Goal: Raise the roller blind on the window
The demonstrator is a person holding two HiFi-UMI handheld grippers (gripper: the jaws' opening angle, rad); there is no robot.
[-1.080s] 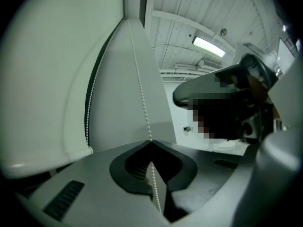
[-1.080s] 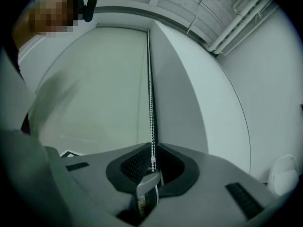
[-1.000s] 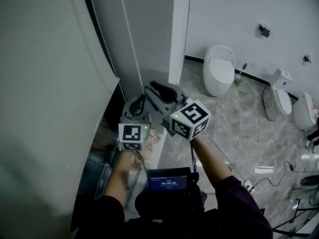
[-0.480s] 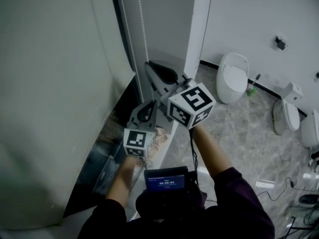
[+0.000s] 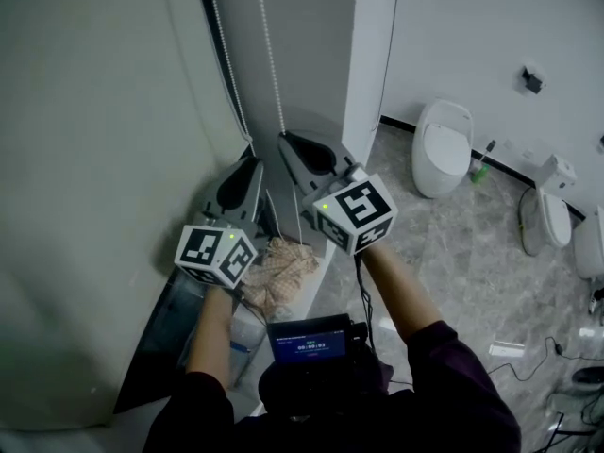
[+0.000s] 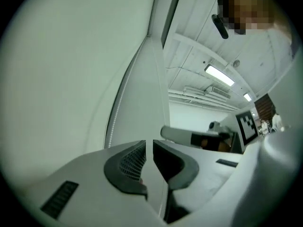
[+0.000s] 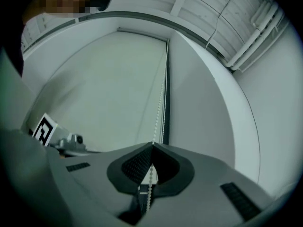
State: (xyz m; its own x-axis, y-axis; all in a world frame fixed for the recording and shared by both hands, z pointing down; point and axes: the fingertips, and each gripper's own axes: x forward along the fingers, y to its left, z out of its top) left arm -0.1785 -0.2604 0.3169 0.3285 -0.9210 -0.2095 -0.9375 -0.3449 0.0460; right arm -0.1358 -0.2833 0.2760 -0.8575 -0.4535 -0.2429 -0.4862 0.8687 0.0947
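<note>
The pale roller blind [image 5: 94,159] fills the left of the head view, and its bead chain [image 5: 269,55] hangs in two strands beside it. My right gripper [image 5: 286,142] is shut on the right strand. In the right gripper view the bead chain [image 7: 160,103] runs up from between that gripper's [image 7: 152,148] closed pads along the blind [image 7: 109,89]. My left gripper [image 5: 253,163] is just to the left, at about the same height, near the left strand. In the left gripper view a narrow gap shows between the jaws of the gripper [image 6: 148,148], with nothing in it. A chain strand [image 6: 112,122] passes to their left.
A white wall column [image 5: 373,55] stands right of the window. A crumpled cloth [image 5: 278,262] lies on the sill below the grippers. Toilets [image 5: 444,144] [image 5: 540,217] and a green bottle [image 5: 481,170] stand on the marble floor, with cables [image 5: 566,366] at the right.
My left gripper has risen from below the right gripper and moved left to stand beside it. The right gripper keeps its hold on the chain and sits slightly lower.
</note>
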